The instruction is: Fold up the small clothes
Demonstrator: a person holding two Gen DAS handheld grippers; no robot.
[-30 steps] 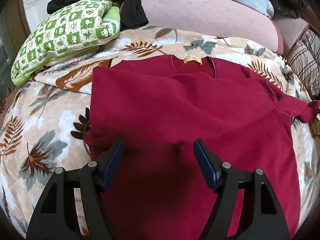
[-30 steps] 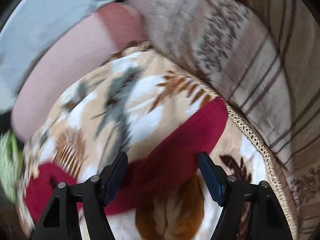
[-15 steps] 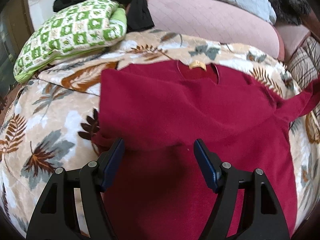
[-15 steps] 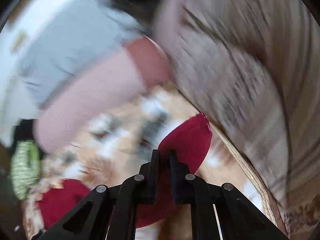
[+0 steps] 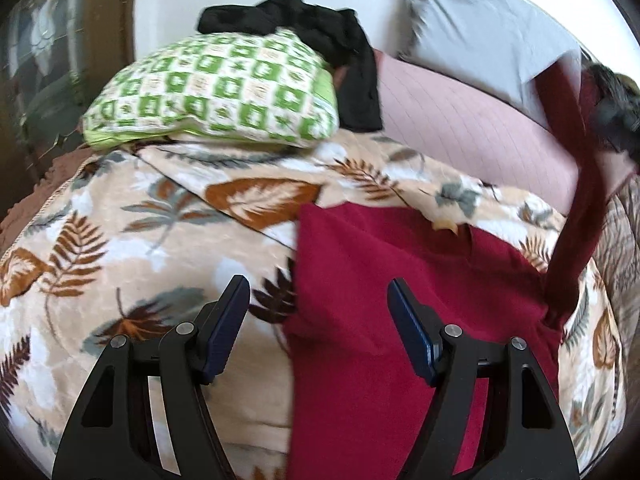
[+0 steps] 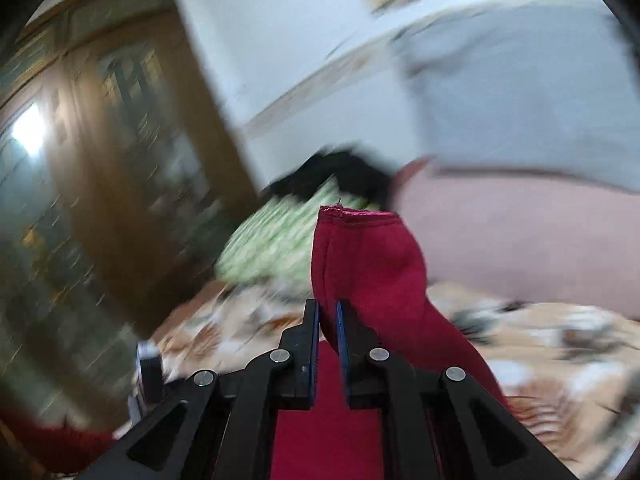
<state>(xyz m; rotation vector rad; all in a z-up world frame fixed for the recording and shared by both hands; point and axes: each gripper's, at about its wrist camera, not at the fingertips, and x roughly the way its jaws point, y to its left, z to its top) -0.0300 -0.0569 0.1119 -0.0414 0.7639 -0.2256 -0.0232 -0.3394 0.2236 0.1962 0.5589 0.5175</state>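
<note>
Sleeve (image 6: 366, 264) of the dark red sweater (image 5: 384, 292) is pinched in my right gripper (image 6: 327, 312), whose jaws have just closed on the cloth; the cuff stands up past the tips in the right wrist view. From the left wrist view that same sleeve rises as a taut red band at the far right, from the sweater's right shoulder up toward the blurred dark shape of the right tool at the frame edge.

My left gripper (image 5: 318, 320) hangs with its jaws wide apart and nothing between them, above the sweater's left edge, one pad (image 5: 228, 320) over the leaf-print blanket (image 5: 120, 248) and the other over red cloth. I judge it is touching nothing.

The sweater's body lies flat on the blanket, collar at the far end, hem toward me, so its long axis runs near to far. The lifted sleeve attaches on the right side, which means the fold I expect next has to carry it leftward across the chest, crosswise to that axis. My right hand already has the sleeve; the left is nearer the body and could pin it. A green checked cushion (image 5: 216, 92) and a black garment (image 5: 320, 40) sit at the far left, well clear
</note>
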